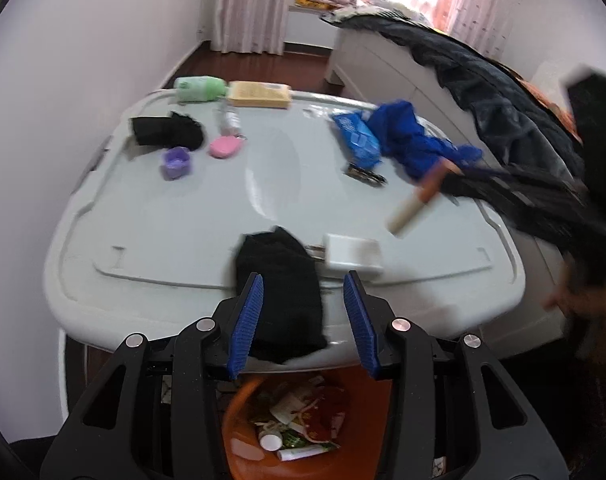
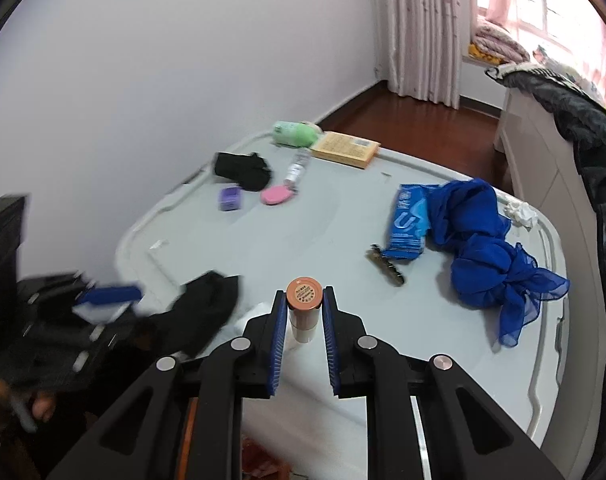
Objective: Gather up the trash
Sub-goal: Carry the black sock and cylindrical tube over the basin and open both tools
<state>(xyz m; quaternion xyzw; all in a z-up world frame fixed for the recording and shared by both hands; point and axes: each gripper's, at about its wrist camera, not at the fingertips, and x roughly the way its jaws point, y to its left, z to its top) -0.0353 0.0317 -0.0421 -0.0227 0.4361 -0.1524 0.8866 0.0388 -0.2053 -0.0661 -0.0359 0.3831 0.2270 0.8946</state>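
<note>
Jaws of your right gripper (image 2: 303, 300) are clamped on a small white cylindrical bottle with a copper-coloured cap (image 2: 303, 308), low in the centre of the right wrist frame, lifted clear of the pale grey plastic surface (image 2: 323, 240). Your left gripper (image 1: 303, 300) stands partly open with nothing between its blue pads; a black cloth (image 1: 281, 292) lies under it on the surface. At the bottom centre of that frame sits an orange bin (image 1: 239, 420) holding trash.

A small cream-white plastic bottle with a round copper-orange cap (image 2: 304, 308) stands upright above the pale grey table, near an orange plastic waste bin (image 1: 239, 408) filled with wrappers.
</note>
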